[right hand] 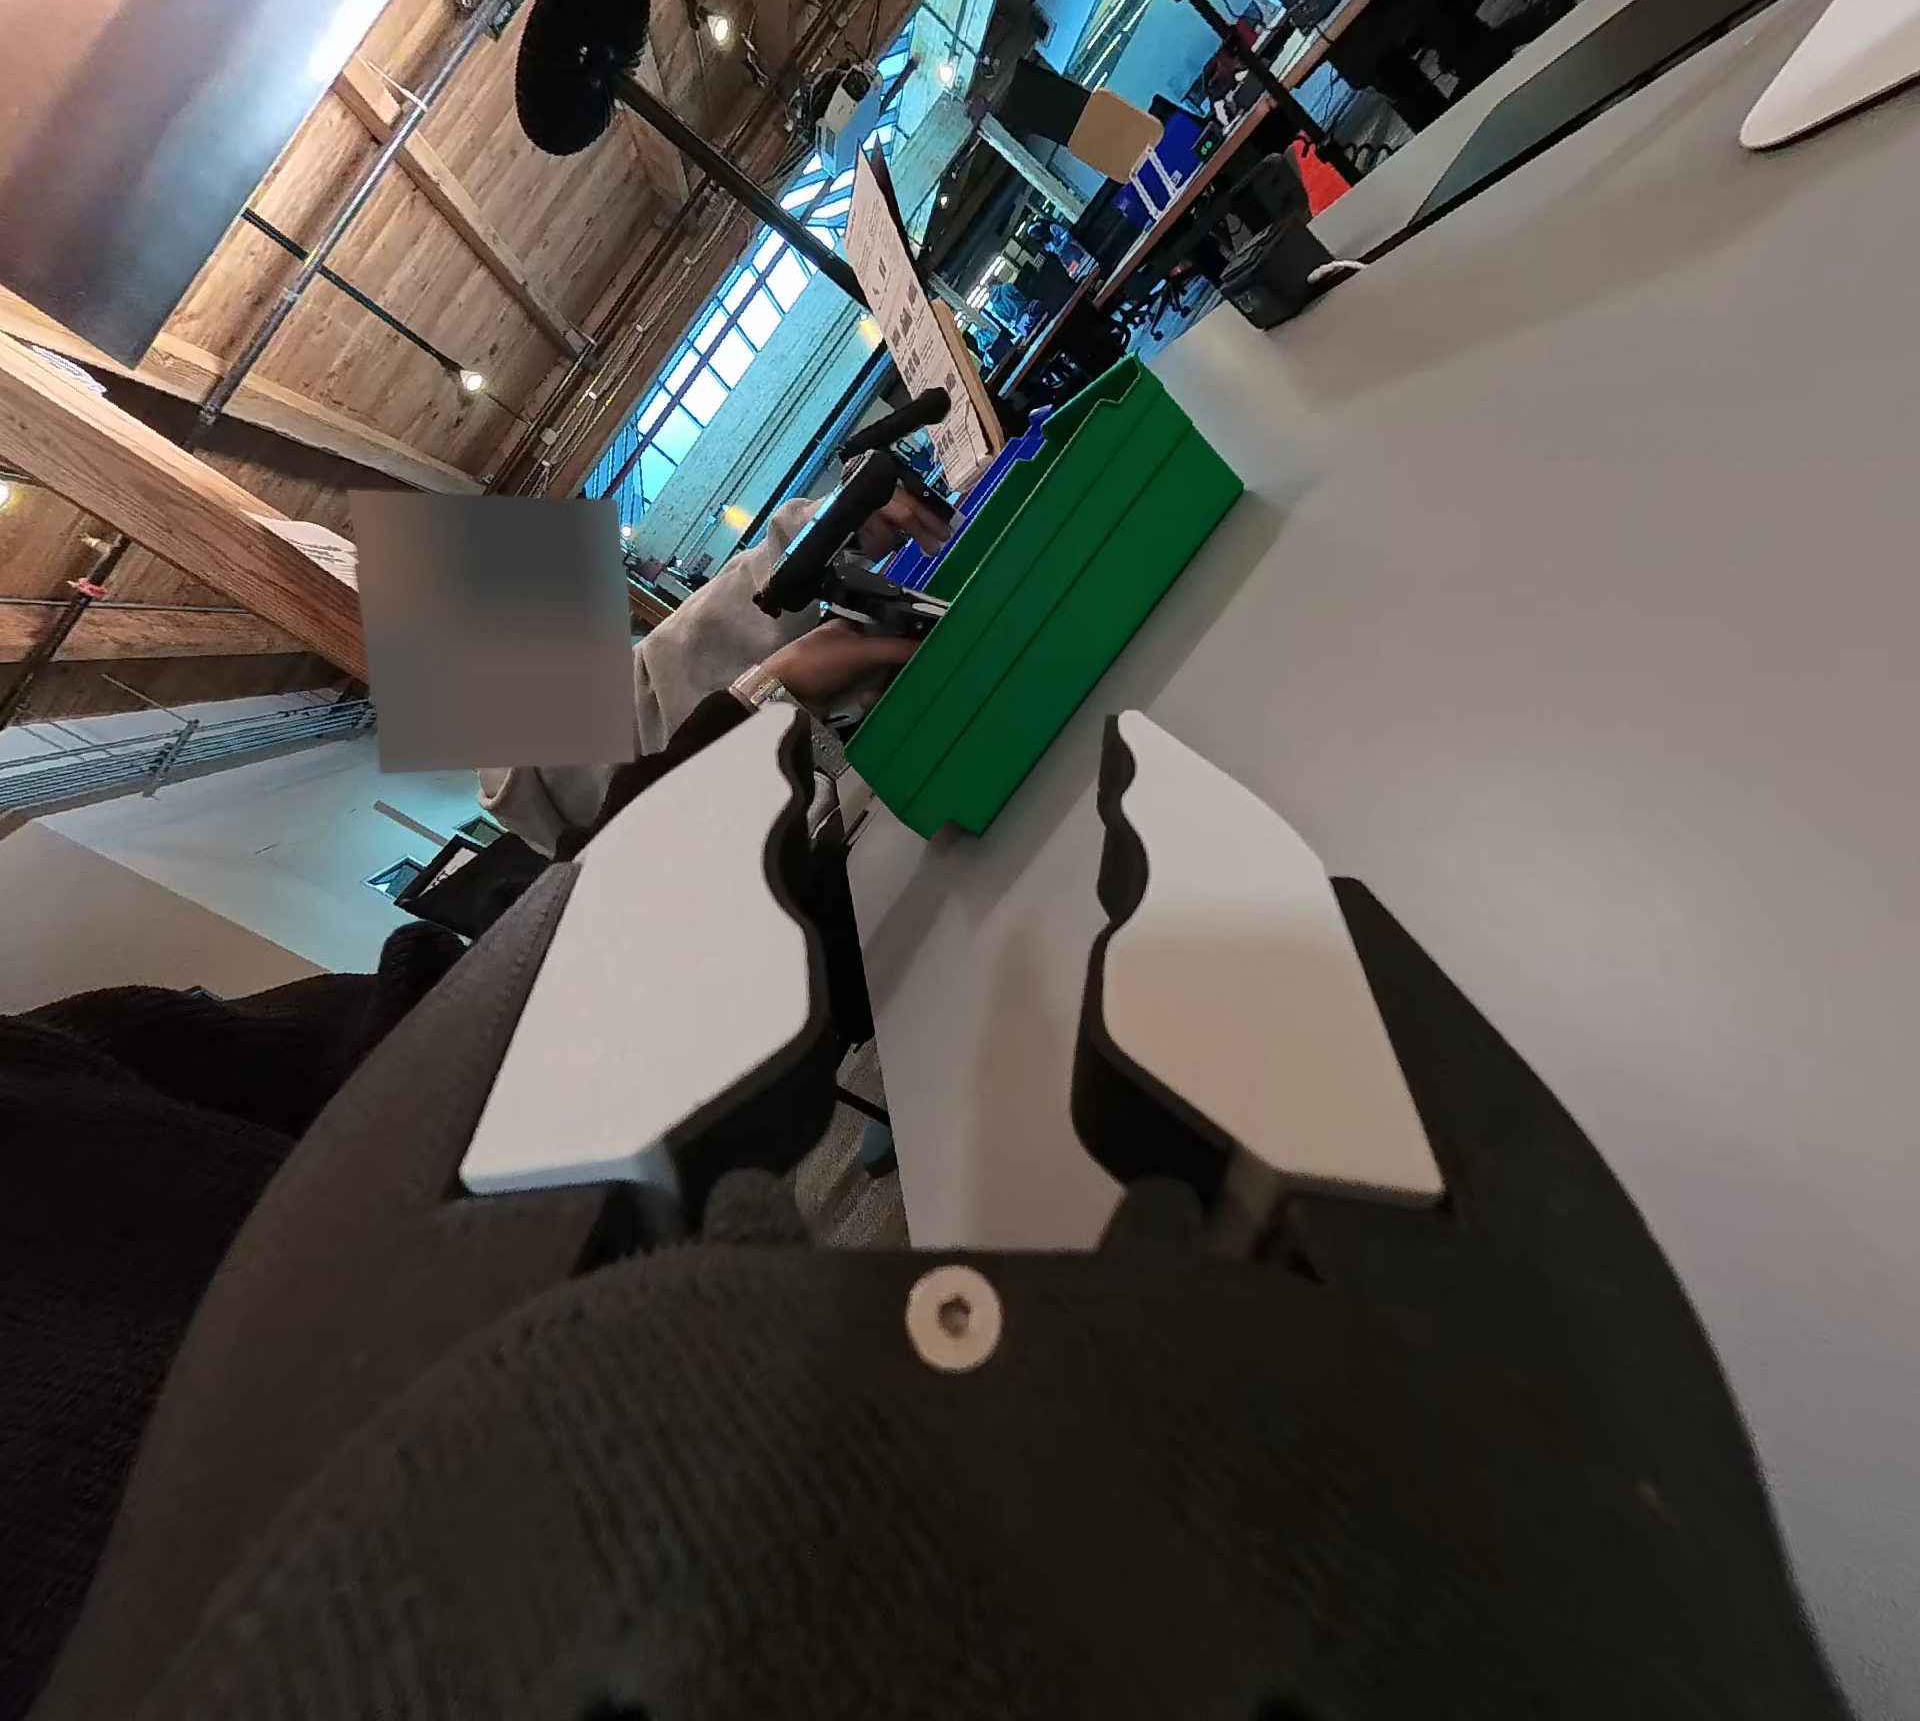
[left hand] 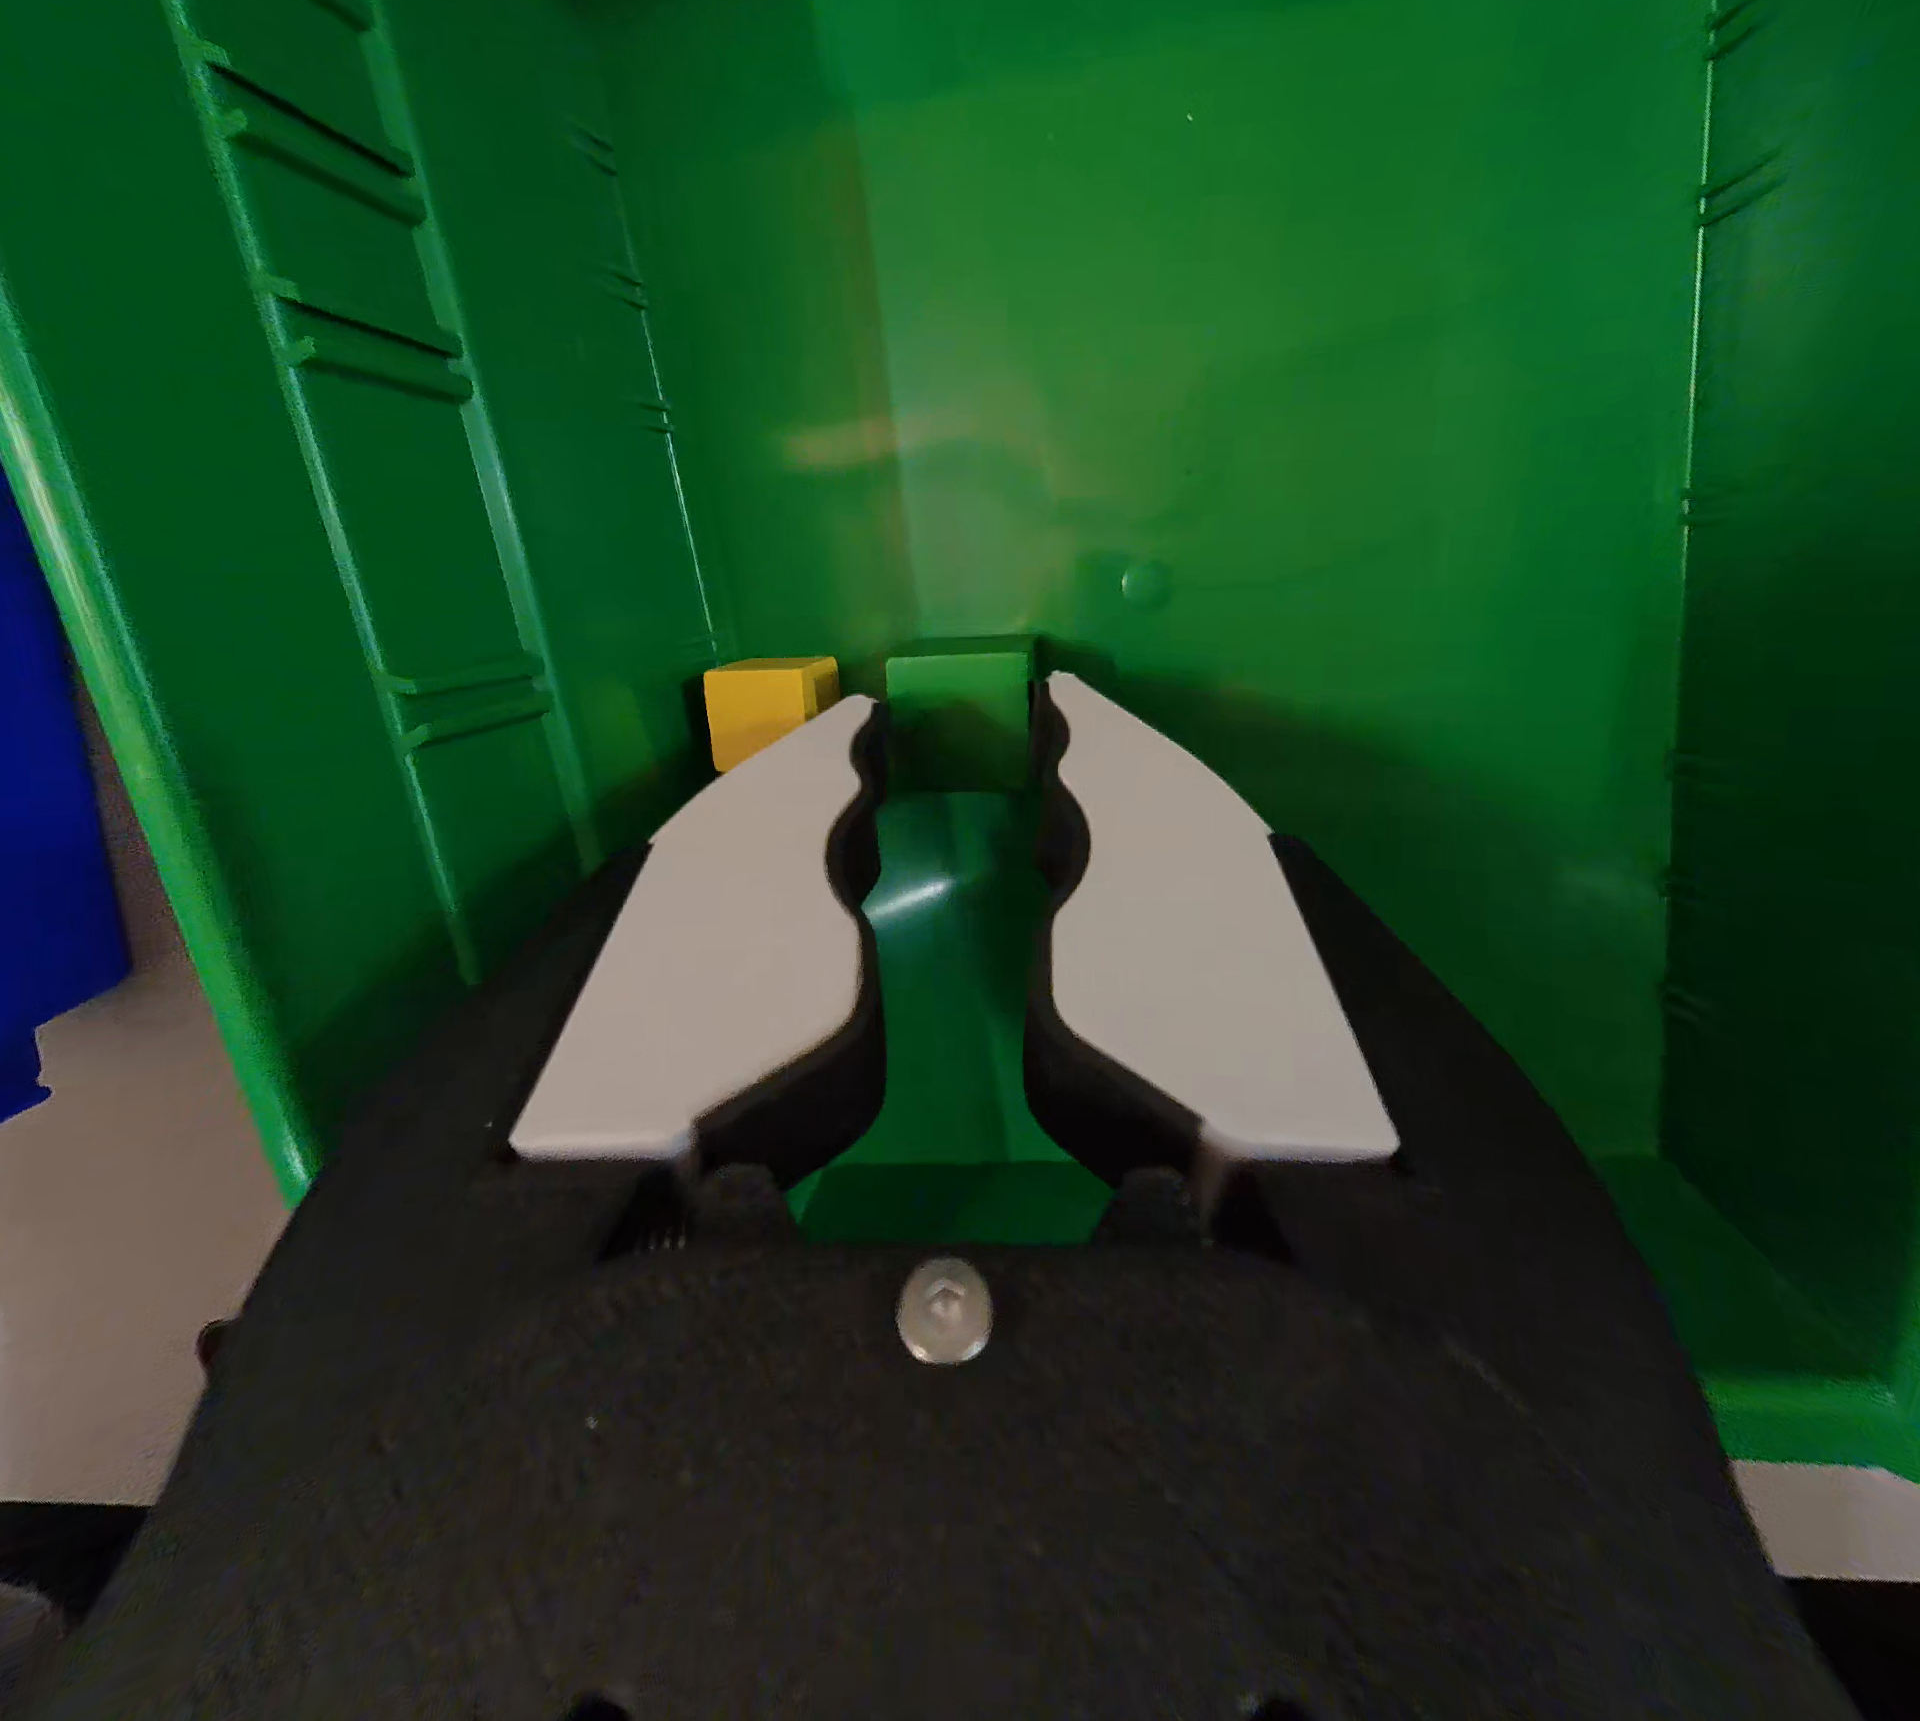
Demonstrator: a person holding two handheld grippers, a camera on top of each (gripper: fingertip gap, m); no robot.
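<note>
My left gripper reaches deep inside a green plastic bin. Its two grey fingers press against both sides of a small green cube near the bin's back corner, so it is shut on it. A yellow cube sits just left of the green one, partly hidden behind the left finger. My right gripper is open and empty. It hovers over the near edge of a grey table, tilted sideways. The green bin also shows in the right wrist view, with the other gripper and a hand at its mouth.
The bin's ribbed left wall and its right wall close in on my left gripper. A blue bin stands beside it, also in the right wrist view. A person in a grey sleeve sits by the table. A black box rests farther along it.
</note>
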